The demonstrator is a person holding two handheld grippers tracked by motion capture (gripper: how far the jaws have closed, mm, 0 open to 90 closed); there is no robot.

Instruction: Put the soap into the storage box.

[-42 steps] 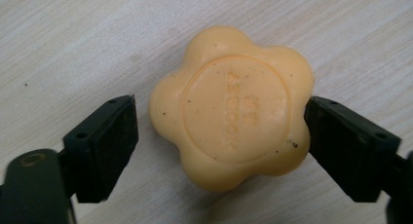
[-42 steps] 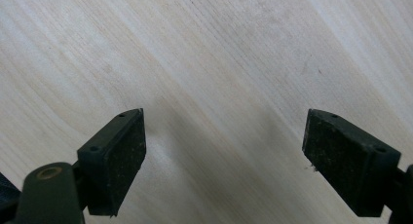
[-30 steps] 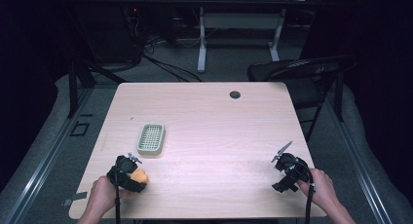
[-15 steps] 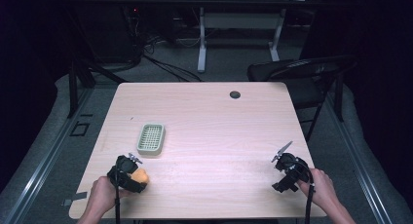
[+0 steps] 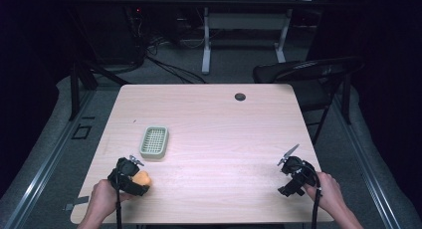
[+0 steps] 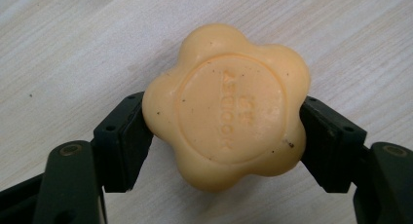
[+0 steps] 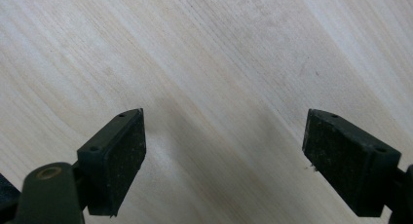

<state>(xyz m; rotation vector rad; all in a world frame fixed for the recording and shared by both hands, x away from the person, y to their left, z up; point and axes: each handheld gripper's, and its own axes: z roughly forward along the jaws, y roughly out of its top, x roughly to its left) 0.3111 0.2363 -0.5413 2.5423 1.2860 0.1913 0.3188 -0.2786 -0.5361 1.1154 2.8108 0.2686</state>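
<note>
A pale orange, flower-shaped bar of soap lies on the light wood table, and my left gripper is shut on it, one pad against each side. From above, the soap shows at the table's front left, in front of a green slotted soap dish that holds nothing. My right gripper is open over bare wood with nothing between its pads. In the high view my right gripper rests near the front right corner.
A small dark round cap sits near the table's far edge. A black folding chair stands past the far right corner. Cables and white stand legs lie on the floor behind the table.
</note>
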